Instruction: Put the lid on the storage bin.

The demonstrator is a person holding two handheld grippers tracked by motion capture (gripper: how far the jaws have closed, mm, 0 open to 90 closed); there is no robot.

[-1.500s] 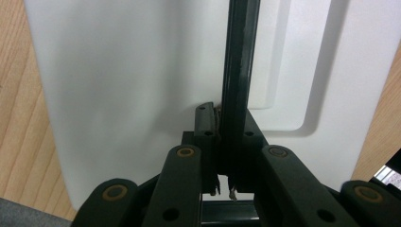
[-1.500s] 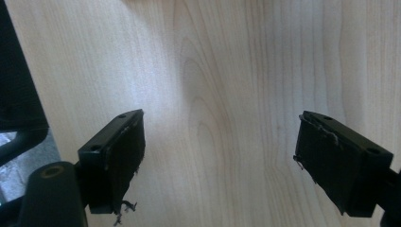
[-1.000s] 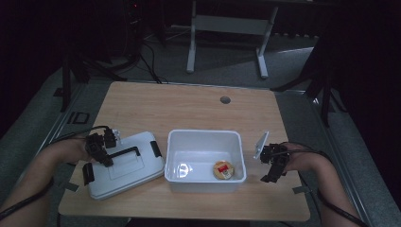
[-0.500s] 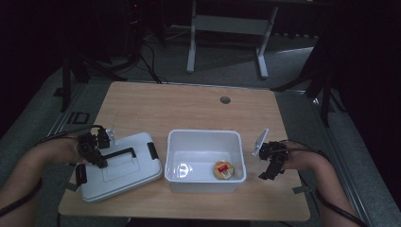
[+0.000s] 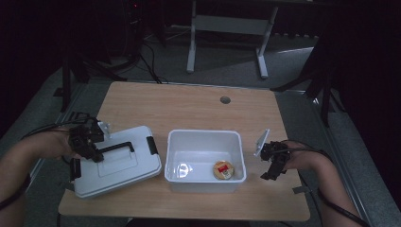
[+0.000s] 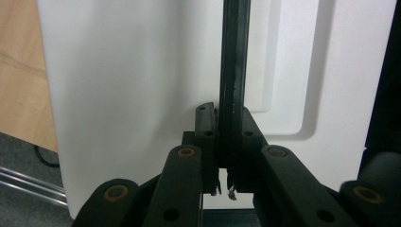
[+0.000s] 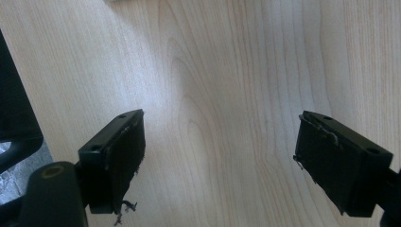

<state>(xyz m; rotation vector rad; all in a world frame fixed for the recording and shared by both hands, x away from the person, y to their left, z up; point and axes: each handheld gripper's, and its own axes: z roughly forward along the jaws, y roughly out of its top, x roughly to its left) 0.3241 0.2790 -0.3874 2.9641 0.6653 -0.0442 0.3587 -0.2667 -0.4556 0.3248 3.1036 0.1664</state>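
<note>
Broadly, we see the wooden worktop (image 5: 189, 106) carrying a white lid (image 5: 118, 163) at its left and, just beside it, an open white bin (image 5: 204, 142) with a small round red-labelled item (image 5: 223, 169) on its floor. Our left claw (image 5: 97, 153) is clamped on the lid's black handle (image 6: 235, 71), with the lid tilted. Our right claw (image 5: 273, 169) hangs with its jaws wide and empty over bare wood, right of the bin.

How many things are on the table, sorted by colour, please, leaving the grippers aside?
White: 2, the lid with its black handle and the open bin.
Yellow and red: 1, the round item inside the bin.
Total: 3.
</note>
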